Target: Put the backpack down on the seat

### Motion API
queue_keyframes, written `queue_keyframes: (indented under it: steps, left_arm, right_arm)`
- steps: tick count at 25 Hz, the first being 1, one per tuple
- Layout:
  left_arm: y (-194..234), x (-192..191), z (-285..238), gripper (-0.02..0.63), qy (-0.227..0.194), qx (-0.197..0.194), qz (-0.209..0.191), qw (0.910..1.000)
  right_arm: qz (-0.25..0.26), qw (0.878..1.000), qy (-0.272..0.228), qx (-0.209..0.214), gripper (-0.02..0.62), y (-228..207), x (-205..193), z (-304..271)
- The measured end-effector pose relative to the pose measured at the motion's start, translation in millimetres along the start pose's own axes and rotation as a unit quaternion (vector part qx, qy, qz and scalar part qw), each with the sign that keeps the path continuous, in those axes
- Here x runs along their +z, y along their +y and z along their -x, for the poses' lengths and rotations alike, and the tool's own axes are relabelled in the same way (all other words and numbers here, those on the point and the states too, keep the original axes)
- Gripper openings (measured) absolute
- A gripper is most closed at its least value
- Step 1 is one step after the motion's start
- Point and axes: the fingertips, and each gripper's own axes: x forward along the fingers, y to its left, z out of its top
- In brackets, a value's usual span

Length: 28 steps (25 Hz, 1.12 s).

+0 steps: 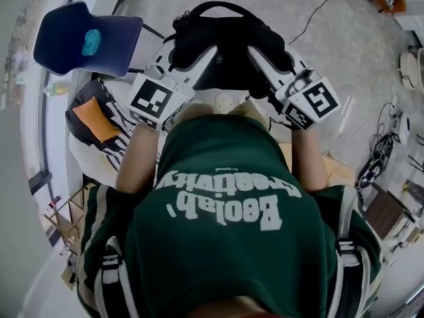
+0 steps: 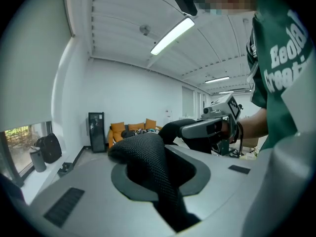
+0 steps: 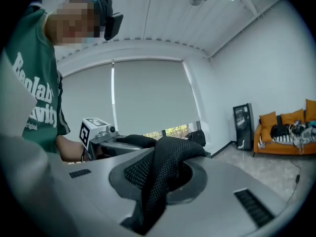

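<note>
Upper centre in the head view, left gripper [image 1: 209, 54] and right gripper [image 1: 256, 53] each pinch a mesh strap [image 2: 150, 164] of the black backpack [image 1: 228, 35] in their jaws; blue chair [image 1: 86, 42] upper left.

A black backpack [image 1: 225, 35] shows just beyond the person's green shirt [image 1: 232, 204]. The left hand-held gripper [image 1: 202, 61] and the right hand-held gripper [image 1: 262, 59] both reach onto the backpack's near side. To the backpack's left stands a blue chair [image 1: 86, 38], and to its lower left lies an orange cushion [image 1: 96, 121].

The backpack [image 1: 225, 35] is between the left gripper [image 1: 204, 59] and the right gripper [image 1: 258, 57] (a chair [image 1: 86, 38] stands further left)
</note>
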Motion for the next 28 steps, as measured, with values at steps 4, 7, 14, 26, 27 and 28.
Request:
queue_keyframes:
  steps: [4, 7, 14, 26, 27, 28]
  left_arm:
    - [-13.7, 16.3, -11.9, 0.077, -0.015, 0.024, 0.018, 0.9994]
    - [-19.3, 15.9, -15.0, 0.077, -0.021, 0.032, 0.026, 0.9989]
    - [-18.7, 14.3, -14.2, 0.077, -0.023, 0.053, 0.044, 0.9973]
    - [4.2, 21.9, 61.2, 0.078, -0.034, 0.198, 0.061, 0.9777]
    - [8.9, 18.0, 83.4, 0.078, -0.035, 0.212, 0.064, 0.9746]
    - [17.1, 9.7, 109.2, 0.078, -0.034, 0.229, 0.069, 0.9704]
  right_arm:
    - [0.035, 0.999, -0.014, 0.010, 0.072, -5.3, 9.5, 20.1]
    - [0.045, 0.999, -0.014, 0.020, 0.072, -6.8, 10.5, 26.5]
    - [0.065, 0.997, -0.009, 0.049, 0.072, -8.7, 14.6, 22.6]
    - [0.076, 0.977, -0.013, 0.198, 0.072, 49.3, 44.8, -30.0]
    - [0.073, 0.974, -0.014, 0.213, 0.072, 70.0, 44.6, -41.7]
    - [0.073, 0.971, -0.009, 0.229, 0.072, 91.4, 40.2, -59.1]
